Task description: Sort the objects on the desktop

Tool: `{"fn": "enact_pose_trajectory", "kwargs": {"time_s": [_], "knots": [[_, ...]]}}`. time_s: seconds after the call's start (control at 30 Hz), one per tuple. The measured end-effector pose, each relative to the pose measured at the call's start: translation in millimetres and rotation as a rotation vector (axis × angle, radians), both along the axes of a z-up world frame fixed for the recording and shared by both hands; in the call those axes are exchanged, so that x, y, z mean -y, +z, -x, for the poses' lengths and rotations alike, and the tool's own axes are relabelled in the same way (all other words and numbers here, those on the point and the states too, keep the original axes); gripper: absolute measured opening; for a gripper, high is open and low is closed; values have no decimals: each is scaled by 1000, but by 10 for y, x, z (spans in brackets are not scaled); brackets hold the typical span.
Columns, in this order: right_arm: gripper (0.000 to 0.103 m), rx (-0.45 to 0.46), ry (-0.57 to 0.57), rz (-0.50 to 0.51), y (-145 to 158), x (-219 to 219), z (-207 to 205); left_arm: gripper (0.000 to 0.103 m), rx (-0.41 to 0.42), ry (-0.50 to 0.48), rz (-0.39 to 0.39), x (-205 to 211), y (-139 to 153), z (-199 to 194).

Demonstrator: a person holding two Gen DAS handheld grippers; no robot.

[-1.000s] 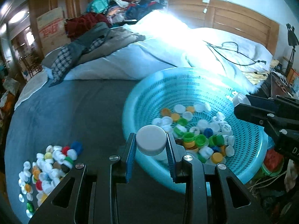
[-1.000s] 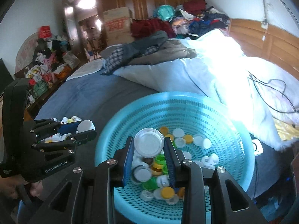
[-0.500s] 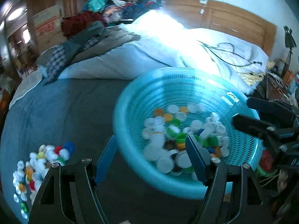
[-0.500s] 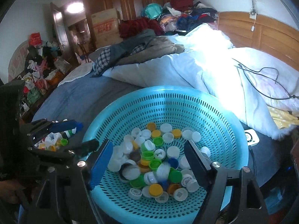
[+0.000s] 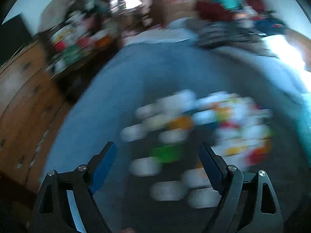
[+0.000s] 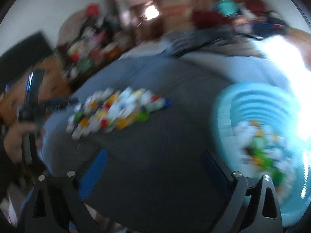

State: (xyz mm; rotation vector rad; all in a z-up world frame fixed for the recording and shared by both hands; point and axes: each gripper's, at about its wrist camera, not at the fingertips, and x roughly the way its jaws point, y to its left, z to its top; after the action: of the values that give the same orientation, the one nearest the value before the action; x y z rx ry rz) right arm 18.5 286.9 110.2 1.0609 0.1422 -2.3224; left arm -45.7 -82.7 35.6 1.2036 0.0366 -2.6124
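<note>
Both views are motion-blurred. My left gripper (image 5: 157,151) is open and empty, close above a pile of loose bottle caps (image 5: 204,128), white and coloured, on the grey bed cover. My right gripper (image 6: 153,161) is open and empty over bare grey cover. The same cap pile (image 6: 116,112) lies ahead of it to the left. The teal basket (image 6: 223,116) with several caps (image 6: 260,149) inside sits at its right. The left gripper (image 6: 56,103) shows at the far left of the right wrist view.
A wooden dresser (image 5: 21,97) stands to the left of the bed. Cluttered shelves (image 5: 77,38) and piled clothes (image 5: 233,25) lie beyond. White bedding (image 6: 272,66) is behind the basket.
Both grippers opened and dropped their white caps into the basket. Both then swung left, away from the basket, toward the cap pile on the bed cover.
</note>
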Motion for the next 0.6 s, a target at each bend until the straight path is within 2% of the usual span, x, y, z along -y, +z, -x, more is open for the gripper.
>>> {"fn": "enact_pose_trajectory", "kwargs": {"time_s": [0.13, 0.23, 0.3, 0.4, 0.5, 0.57, 0.6], "knots": [[103, 79, 12, -47, -360, 415, 290, 82, 58, 133, -48, 811, -398, -11], [103, 87, -52, -79, -587, 581, 640, 82, 55, 165, -82, 1089, -529, 64], [103, 60, -93, -92, -688, 659, 802, 82, 42, 149, -93, 1157, -569, 167], [103, 80, -155, -104, -893, 729, 1012, 82, 41, 100, -93, 1216, -649, 302], [103, 84, -190, -106, -985, 752, 1060, 83, 85, 77, -121, 1241, -772, 449], [103, 90, -236, -78, -971, 724, 1070, 98, 115, 57, -115, 1218, -780, 499], [103, 88, -240, -70, -971, 729, 1072, 100, 127, 48, -97, 1176, -777, 509]]}}
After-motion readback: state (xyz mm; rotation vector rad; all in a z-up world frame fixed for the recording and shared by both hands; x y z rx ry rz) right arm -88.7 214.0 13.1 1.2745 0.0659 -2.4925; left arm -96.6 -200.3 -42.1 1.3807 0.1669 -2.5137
